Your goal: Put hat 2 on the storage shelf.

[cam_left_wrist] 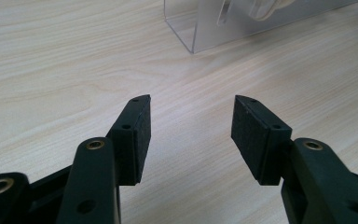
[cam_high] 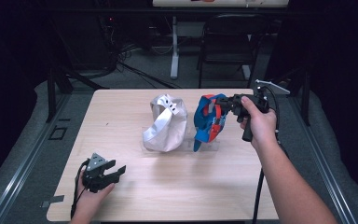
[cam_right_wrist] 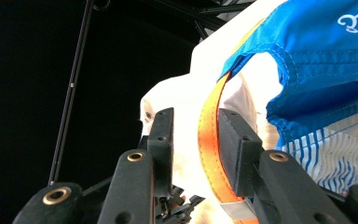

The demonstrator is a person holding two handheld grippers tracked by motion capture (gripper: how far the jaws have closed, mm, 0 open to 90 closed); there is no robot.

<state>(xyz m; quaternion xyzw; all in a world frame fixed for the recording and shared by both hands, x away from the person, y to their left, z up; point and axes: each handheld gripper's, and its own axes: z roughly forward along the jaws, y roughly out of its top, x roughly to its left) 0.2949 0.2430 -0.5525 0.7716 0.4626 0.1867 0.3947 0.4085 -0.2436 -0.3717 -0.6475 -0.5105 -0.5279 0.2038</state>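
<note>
A blue cap (cam_high: pixel 209 122) with red and orange parts stands upright on a clear stand at the table's middle right. To its left a white cap (cam_high: pixel 165 123) stands the same way. My right gripper (cam_high: pixel 223 106) reaches level into the back of the blue cap (cam_right_wrist: pixel 321 51). Its jaws are open around the cap's orange strap (cam_right_wrist: pixel 209 140), which lies against one pad (cam_right_wrist: pixel 230 140) while the other pad stands clear of it; the right gripper (cam_right_wrist: pixel 196 116) points at white fabric behind. My left gripper (cam_high: pixel 116 171) rests low near the front left, open and empty (cam_left_wrist: pixel 191 100).
The pale wooden table (cam_high: pixel 121 107) has bare wood around the left gripper. A clear plastic stand (cam_left_wrist: pixel 200 28) sits ahead of the left jaws. Beyond the table's far edge stand a dark chair (cam_high: pixel 230 42) and a white desk leg (cam_high: pixel 174 46).
</note>
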